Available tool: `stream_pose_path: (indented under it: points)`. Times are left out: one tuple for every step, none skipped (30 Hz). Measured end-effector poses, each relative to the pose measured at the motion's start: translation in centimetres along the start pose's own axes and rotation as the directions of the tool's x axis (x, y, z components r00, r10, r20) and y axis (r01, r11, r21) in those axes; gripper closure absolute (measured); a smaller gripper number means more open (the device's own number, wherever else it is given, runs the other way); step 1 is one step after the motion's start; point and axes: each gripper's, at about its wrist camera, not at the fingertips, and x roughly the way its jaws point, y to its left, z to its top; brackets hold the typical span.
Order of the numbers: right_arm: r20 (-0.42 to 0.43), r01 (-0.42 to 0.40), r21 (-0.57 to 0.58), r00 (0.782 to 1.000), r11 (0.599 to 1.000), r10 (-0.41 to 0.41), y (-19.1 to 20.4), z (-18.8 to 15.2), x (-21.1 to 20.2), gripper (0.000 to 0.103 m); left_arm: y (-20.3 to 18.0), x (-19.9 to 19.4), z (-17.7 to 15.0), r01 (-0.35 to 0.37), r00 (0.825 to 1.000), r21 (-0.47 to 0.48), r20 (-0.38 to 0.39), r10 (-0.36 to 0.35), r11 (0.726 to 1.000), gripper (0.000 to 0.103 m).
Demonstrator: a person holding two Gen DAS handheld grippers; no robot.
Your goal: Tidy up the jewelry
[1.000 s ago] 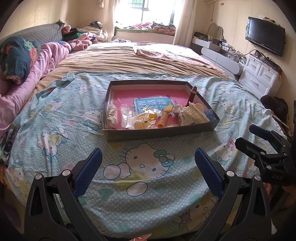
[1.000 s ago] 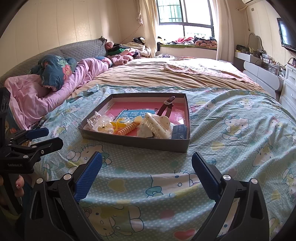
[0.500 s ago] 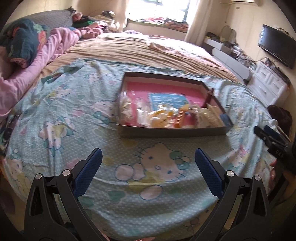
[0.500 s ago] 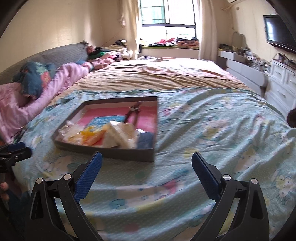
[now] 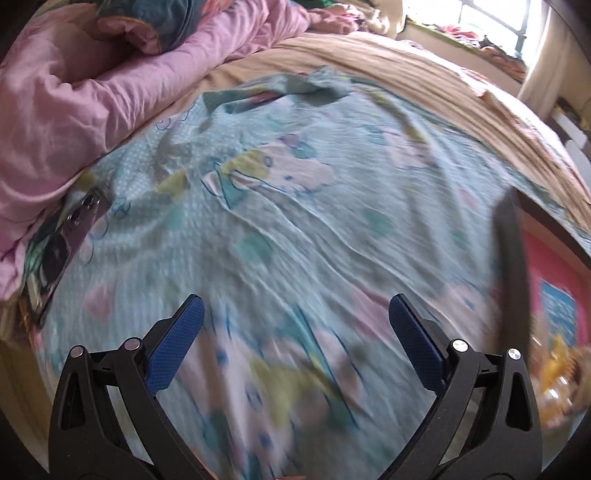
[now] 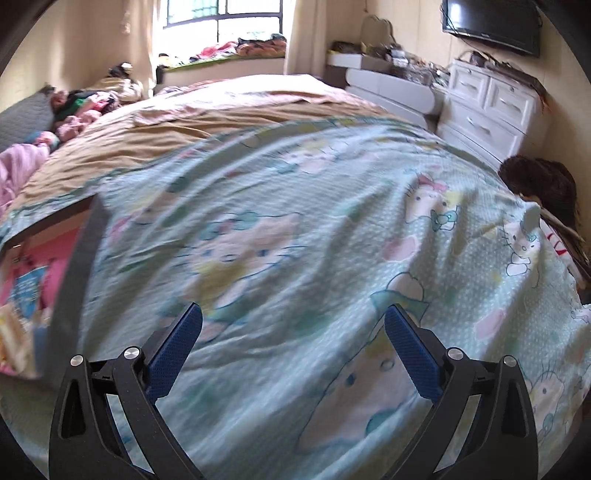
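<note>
Both of my cameras have swung outward since half a second ago: the tray that sat ahead of each gripper has slid to the frame edges, and the near views are smeared with motion blur.

Largest in sight is the cartoon-cat bedspread (image 5: 288, 206), wrinkled and filling most of both views, with a tan blanket (image 6: 192, 122) beyond it. On my left view a pink quilt (image 5: 66, 110) is heaped along the left side, and a dark phone-like object (image 5: 62, 243) lies at its foot on the spread. On my right view I see white drawers (image 6: 487, 107) against the far wall with a television (image 6: 491, 22) above.

The grey tray (image 5: 513, 266) with its pink floor sits at the far right edge of my left view and the far left edge of my right view; the jewelry (image 5: 557, 365) inside is a yellowish blur I cannot sort out.

My left gripper (image 5: 295, 339) is spread wide and empty above the spread. My right gripper (image 6: 293, 345) is likewise spread wide, holding nothing.
</note>
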Motion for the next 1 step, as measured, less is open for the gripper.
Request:
stream_pose_path:
  points:
    - [-0.029,-0.013,0.011,0.999,1.0,0.013,-0.34,0.14,0.96,0.005,0.14,0.84,0.4,-0.021,1.0,-0.006,-0.007,0.021,1.0,0.009]
